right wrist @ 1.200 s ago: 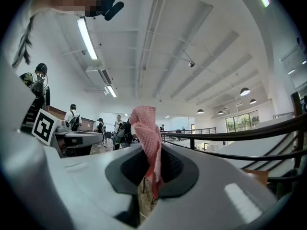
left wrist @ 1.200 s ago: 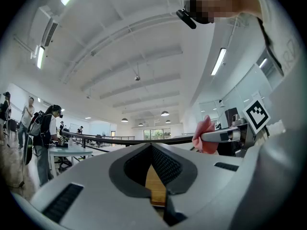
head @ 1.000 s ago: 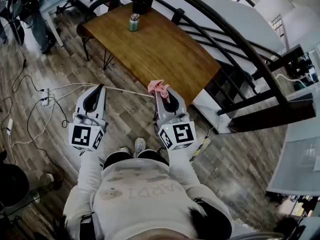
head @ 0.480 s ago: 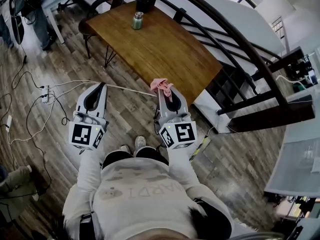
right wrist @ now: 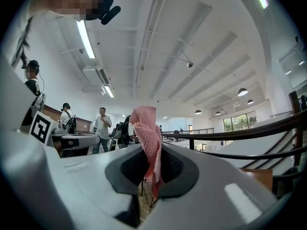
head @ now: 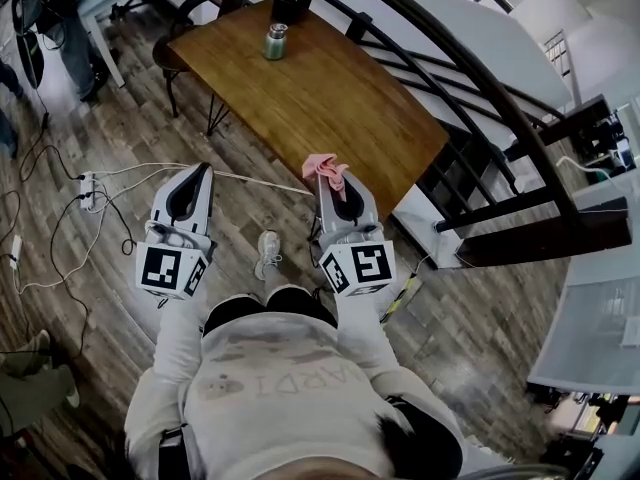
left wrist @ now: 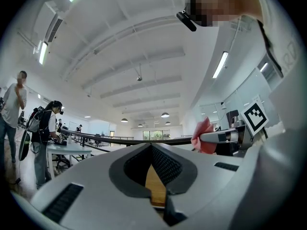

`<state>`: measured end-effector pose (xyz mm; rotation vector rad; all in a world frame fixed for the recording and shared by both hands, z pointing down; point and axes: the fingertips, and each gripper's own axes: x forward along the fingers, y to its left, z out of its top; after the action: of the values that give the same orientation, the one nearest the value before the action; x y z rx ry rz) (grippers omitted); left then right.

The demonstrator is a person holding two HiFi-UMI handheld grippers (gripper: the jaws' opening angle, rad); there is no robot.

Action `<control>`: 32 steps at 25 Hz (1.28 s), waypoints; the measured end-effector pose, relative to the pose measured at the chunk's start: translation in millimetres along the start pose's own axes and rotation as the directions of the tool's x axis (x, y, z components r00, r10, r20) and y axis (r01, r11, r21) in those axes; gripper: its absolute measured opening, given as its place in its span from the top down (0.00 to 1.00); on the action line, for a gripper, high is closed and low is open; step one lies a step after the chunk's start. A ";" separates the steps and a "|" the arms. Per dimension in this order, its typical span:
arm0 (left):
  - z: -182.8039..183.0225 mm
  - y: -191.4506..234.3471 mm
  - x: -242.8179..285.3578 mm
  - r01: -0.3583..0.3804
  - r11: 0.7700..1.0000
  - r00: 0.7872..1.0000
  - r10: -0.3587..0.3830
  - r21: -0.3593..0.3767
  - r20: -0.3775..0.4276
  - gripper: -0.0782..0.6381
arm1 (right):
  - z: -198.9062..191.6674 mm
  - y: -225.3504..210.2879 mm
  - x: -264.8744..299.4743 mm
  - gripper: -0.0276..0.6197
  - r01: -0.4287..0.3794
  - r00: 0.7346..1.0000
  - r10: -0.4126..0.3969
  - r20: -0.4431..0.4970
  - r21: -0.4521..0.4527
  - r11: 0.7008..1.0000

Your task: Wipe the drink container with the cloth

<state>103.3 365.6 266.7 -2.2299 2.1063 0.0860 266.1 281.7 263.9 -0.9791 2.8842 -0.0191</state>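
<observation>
A green drink container [head: 275,41] with a metal lid stands at the far end of the wooden table [head: 330,108]. My right gripper [head: 329,181] is shut on a pink cloth [head: 323,169], held near the table's near edge; in the right gripper view the cloth [right wrist: 148,143] sticks up from between the jaws. To its left, over the floor, my left gripper [head: 199,174] is shut with nothing in it. In the left gripper view the left gripper [left wrist: 152,150] points level and the pink cloth [left wrist: 203,137] shows at the right.
A curved black railing [head: 470,78] runs along the table's right side. A dark chair [head: 195,18] stands at the table's far left. White cables and a power strip [head: 88,190] lie on the wood floor. Several people stand at desks [left wrist: 67,150] farther off.
Both grippers have kept their place in view. The table and container have slid slightly nearer, and one foot has stepped forward between the grippers.
</observation>
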 end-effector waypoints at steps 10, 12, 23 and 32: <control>-2.9 60.2 103.6 -0.035 0.999 0.999 0.035 0.015 0.020 0.88 | -1.9 -46.2 120.8 0.90 -0.072 0.997 0.072 0.030 -0.005 0.997; -1.9 70.9 127.2 -0.041 0.999 0.999 0.041 0.019 0.024 0.88 | -1.5 -58.8 145.6 0.90 -0.084 0.996 0.084 0.030 -0.003 0.996; -7.5 95.5 229.4 -0.057 0.998 0.998 0.057 0.034 0.017 0.88 | -7.1 -123.1 235.6 0.90 -0.137 0.990 0.137 0.026 0.011 0.991; -29.7 112.6 264.4 -0.041 0.999 0.999 0.042 0.022 -0.021 0.88 | -31.3 -143.7 267.5 0.90 -0.123 0.992 0.123 -0.004 0.045 0.991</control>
<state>5.8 93.7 270.6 -2.1856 2.1541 0.0415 139.2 4.4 278.0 -0.7942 2.9305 -0.0774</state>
